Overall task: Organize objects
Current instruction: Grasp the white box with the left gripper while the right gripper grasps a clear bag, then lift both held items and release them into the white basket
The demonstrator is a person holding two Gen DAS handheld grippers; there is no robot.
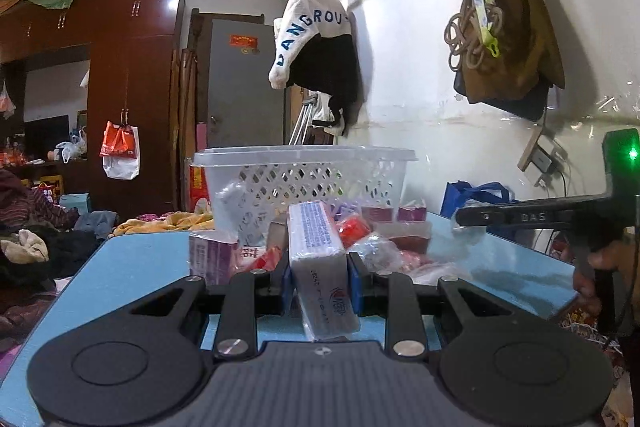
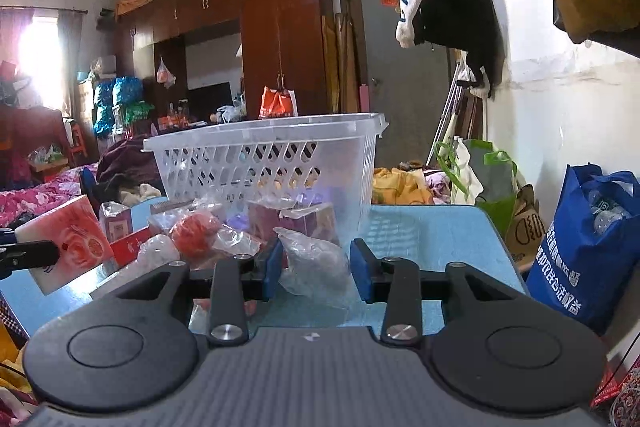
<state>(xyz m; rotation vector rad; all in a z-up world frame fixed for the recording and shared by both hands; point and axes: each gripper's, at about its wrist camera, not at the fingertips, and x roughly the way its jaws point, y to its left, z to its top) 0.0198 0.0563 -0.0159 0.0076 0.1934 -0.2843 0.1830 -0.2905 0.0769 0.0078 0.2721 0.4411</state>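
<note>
Left gripper (image 1: 318, 277) clamped on pack (image 1: 320, 267), lower end cut off; right gripper (image 2: 318, 269) pinching clear bag (image 2: 316, 263), contents unreadable; basket (image 2: 264, 143) at 12 o'clock.

Between the blue pads (image 1: 354, 277) of the left hand-held gripper (image 1: 319, 279) sits a white packet (image 1: 318, 251) with blue print and a red emblem. Beyond it a clear white basket (image 1: 304, 173) shows a diamond lattice. The desk (image 1: 132, 263) under both is light blue. The right hand-held gripper (image 2: 316, 267), black with blue pads, flanks a clear plastic bag (image 2: 314, 263); left of it lies a red-and-white patterned packet (image 2: 70, 239).
</note>
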